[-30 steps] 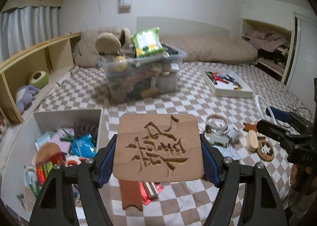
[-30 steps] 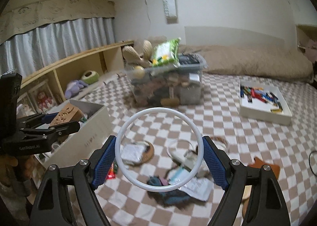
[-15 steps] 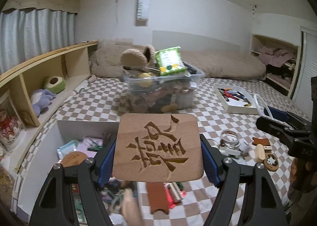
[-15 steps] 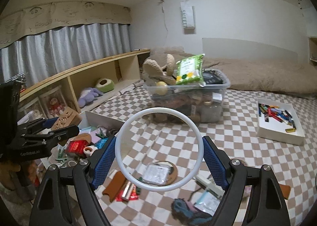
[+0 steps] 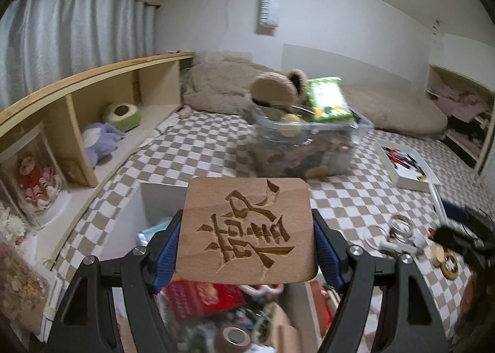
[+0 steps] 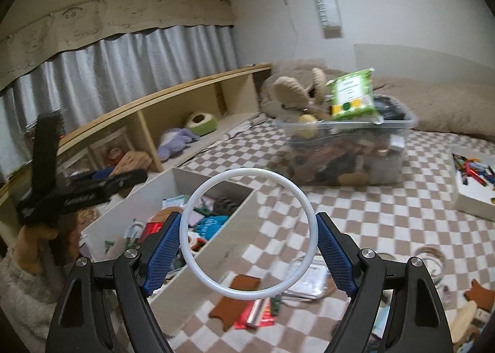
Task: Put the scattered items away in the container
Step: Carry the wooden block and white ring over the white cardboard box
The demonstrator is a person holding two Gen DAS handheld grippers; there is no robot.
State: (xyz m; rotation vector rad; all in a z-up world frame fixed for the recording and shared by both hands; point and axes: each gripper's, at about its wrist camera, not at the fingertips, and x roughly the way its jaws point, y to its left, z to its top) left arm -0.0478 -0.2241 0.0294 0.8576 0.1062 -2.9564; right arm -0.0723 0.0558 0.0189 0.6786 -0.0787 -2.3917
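Observation:
My left gripper (image 5: 246, 247) is shut on a square wooden coaster (image 5: 247, 229) with carved characters and holds it above the white box (image 5: 145, 198), which holds several small items. My right gripper (image 6: 247, 247) is shut on a white plastic ring (image 6: 304, 207) and hovers over the box's near right wall (image 6: 216, 254). The left gripper with the coaster also shows at the left of the right wrist view (image 6: 92, 185). The right gripper shows at the right edge of the left wrist view (image 5: 464, 232).
Loose items lie on the checkered bed: a brown leather piece (image 6: 235, 300), a red packet (image 6: 256, 315), a tape roll (image 5: 400, 226), wooden discs (image 5: 448, 263). A full clear bin (image 6: 346, 151) stands behind. A white tray of crayons (image 6: 473, 185) lies right. Wooden shelf (image 6: 154, 124) at left.
Both grippers have moved left toward the white box with their loads; the left one now hangs over its inside, and the right one over its near wall.

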